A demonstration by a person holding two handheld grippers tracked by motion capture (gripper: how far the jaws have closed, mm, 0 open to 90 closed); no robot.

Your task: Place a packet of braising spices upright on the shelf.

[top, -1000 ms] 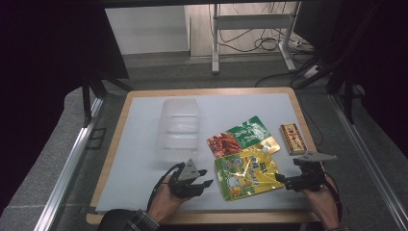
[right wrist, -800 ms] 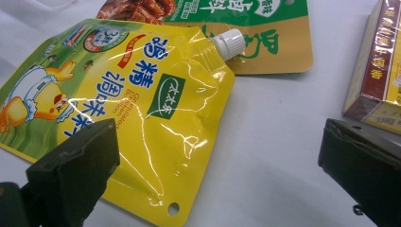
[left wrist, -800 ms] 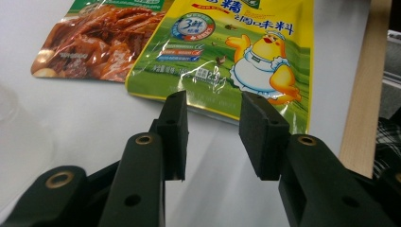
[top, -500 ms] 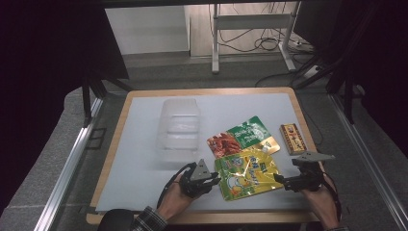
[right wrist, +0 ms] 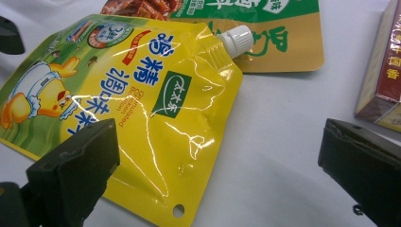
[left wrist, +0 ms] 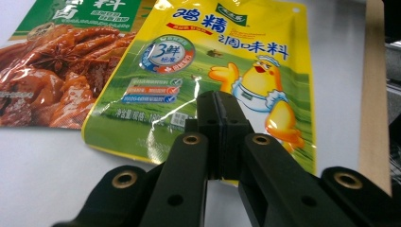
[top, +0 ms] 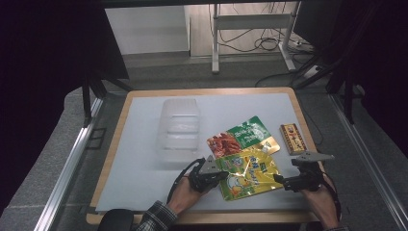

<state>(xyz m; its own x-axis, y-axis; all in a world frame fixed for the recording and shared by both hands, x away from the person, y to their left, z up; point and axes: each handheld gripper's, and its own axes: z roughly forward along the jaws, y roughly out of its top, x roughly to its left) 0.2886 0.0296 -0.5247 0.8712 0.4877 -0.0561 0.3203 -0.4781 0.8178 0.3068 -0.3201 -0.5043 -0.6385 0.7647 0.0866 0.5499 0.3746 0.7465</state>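
Yellow spouted pouch (top: 248, 173) lies flat on the white bench (top: 139, 159), its upper edge overlapping the green-and-red snack pouch (top: 240, 136). A small brown box (top: 292, 138) sits just to the right, a clear plastic tub (top: 178, 129) well apart to the upper left.

Left tongs (left wrist: 219, 106): jaws pressed together over the pouch's bottom edge, having just been closing. In the left gripper view the pads meet face to face with no film visible between them, so I judge the pinch may be empty.

Right tongs (right wrist: 215, 156): jaws wide apart, holding nothing, straddling the corner of the pouch near its hang hole; white cap (right wrist: 234, 39) beyond.

Risks, as I read them:
- A lift with the left tongs could come up bare, or snag only a sliver of the seam and let the slick foil slide out.
- Dragging the pouch could pull the snack pouch with it, since the two overlap.
- The right tongs closing here might only crease the corner.

Against the earlier view: the left hand (top: 185, 195) has moved right to the pouch edge. The right hand (top: 320, 199) is unmoved; pouches, box and tub lie as they did.
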